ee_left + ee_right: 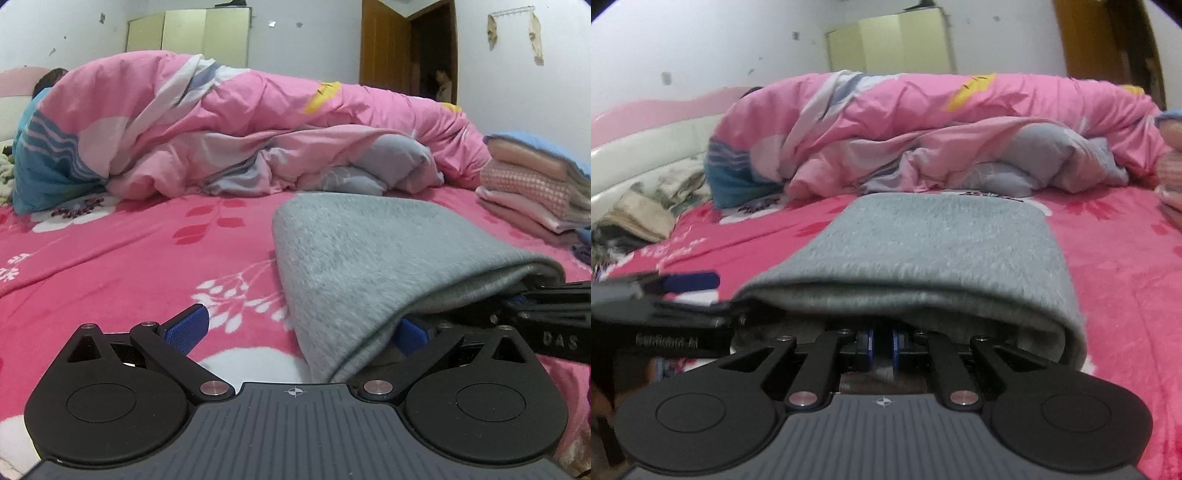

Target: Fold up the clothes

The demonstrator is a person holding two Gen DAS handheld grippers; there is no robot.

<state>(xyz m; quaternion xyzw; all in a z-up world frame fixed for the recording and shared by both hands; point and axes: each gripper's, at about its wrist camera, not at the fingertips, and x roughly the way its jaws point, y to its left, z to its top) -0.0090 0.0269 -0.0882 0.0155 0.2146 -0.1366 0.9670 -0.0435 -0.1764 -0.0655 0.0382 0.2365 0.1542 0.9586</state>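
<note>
A folded grey fleece garment (354, 251) lies on the pink floral bedsheet (129, 266). My left gripper (299, 325) is open; its left blue fingertip (186, 326) rests on the sheet and its right one is tucked under the garment's near edge. My right gripper (882, 345) sits under the garment's near fold (923, 254) with its blue pads close together, apparently pinching a grey layer. The right gripper's body also shows in the left wrist view (554, 317), and the left gripper's fingertip shows in the right wrist view (690, 280).
A rumpled pink duvet (240, 125) lies across the back of the bed. A stack of folded clothes (535, 184) sits at the right. Crumpled cloth (646, 210) lies by the white bed frame at the left. A wooden door (388, 48) stands behind.
</note>
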